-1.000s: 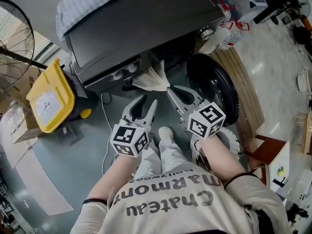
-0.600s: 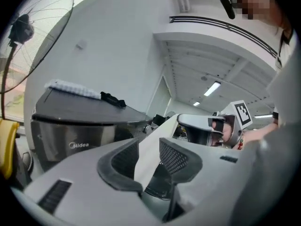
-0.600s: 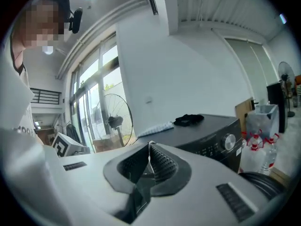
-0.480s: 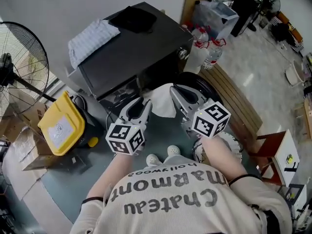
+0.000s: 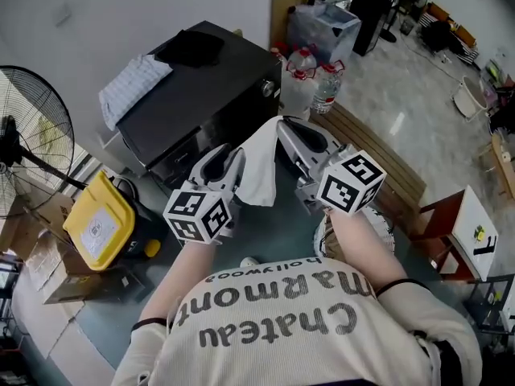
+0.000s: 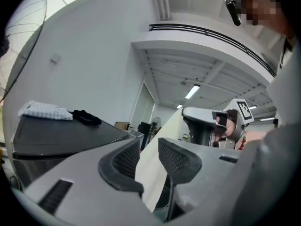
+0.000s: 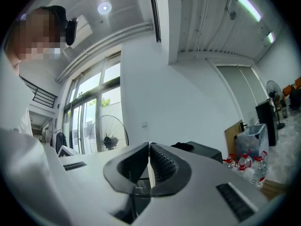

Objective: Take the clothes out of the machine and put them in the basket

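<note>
Now, in the head view, both grippers sit higher than a second ago. The cream cloth (image 5: 259, 171), which then trailed from the dark, boxy machine (image 5: 201, 95), hangs clear of it in soft folds between the left gripper (image 5: 229, 158) and the right gripper (image 5: 282, 127). In the left gripper view, the ribbed black jaws have just been closing but stand apart, with the thin cloth between them. In the right gripper view, the jaws pinch the cloth's edge.

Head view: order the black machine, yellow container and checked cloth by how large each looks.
1. black machine, clearly largest.
2. yellow container.
3. checked cloth, smallest, though only somewhat smaller than the container.
</note>
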